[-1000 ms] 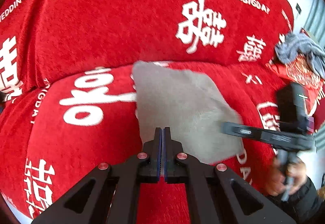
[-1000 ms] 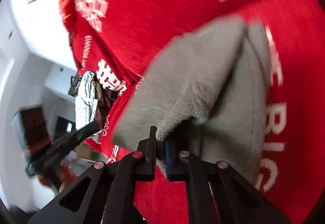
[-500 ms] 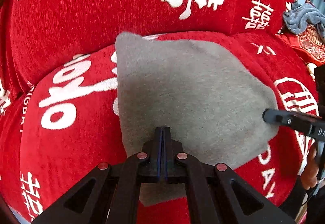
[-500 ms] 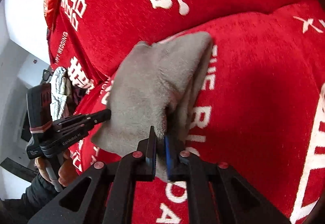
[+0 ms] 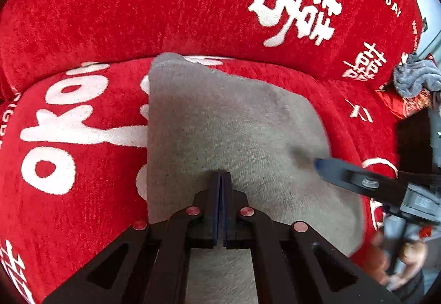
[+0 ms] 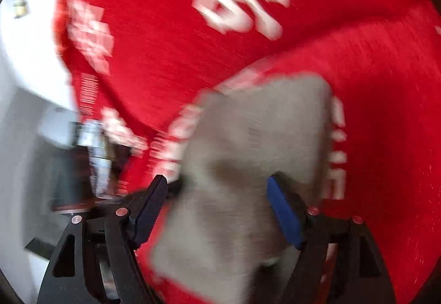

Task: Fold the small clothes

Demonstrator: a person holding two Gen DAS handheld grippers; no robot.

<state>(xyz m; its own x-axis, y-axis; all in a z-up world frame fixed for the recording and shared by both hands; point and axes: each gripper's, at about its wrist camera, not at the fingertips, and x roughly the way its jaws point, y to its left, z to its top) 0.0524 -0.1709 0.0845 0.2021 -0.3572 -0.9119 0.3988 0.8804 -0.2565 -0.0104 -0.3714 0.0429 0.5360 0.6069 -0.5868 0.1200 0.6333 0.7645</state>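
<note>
I see a sofa [image 5: 193,1] filling nearly the whole left wrist view, covered in red plush printed with large white double-happiness characters and the words "THE BIG DAY". Its backrest rises at the far side and the seat cushion [image 5: 69,193] bulges nearer me. At the far right end a crumpled grey-blue cloth [image 5: 416,78] lies on a red patterned cushion [image 5: 408,105]. Daylight shows past the sofa's top right corner. In the right wrist view, heavily blurred, I make out a white wall [image 6: 30,56] on the left beyond the sofa's end.
</note>
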